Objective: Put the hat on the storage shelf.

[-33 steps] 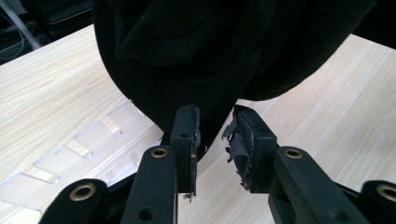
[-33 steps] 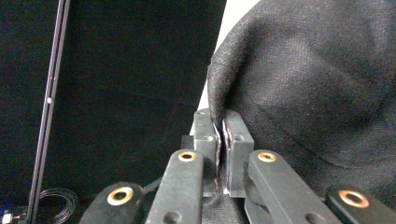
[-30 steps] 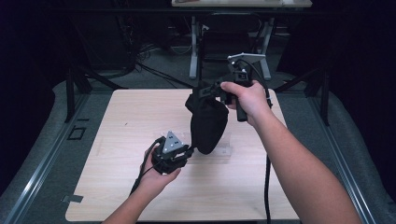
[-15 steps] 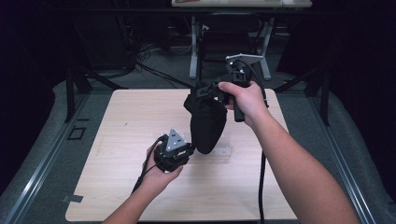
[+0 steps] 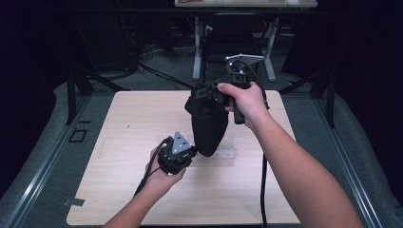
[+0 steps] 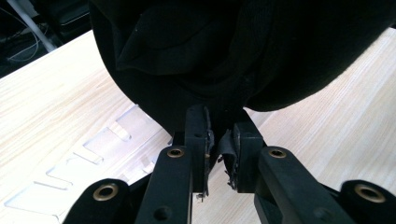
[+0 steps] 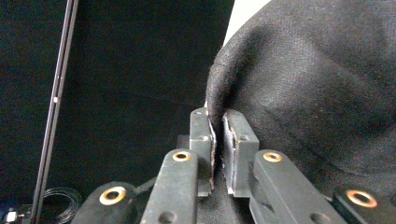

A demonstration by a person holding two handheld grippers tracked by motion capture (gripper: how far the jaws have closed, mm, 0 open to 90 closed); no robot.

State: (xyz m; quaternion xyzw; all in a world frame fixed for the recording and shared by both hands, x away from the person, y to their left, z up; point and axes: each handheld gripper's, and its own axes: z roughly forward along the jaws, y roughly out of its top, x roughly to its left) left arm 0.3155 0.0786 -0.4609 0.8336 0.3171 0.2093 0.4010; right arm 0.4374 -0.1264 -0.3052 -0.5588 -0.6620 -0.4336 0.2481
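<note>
pale table [image 5: 119,133]; black cloth [image 5: 208,124] hides right hand-held gripper [image 5: 205,95] jaws.

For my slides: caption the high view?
Two handheld grippers stretch a black cloth above a wooden table: right gripper high, left gripper low.

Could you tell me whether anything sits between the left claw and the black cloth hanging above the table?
Nothing visible does. The left claw already reaches the bottom edge of the black cloth, a fold lying between its jaws, while the right claw pinches the top edge.
</note>
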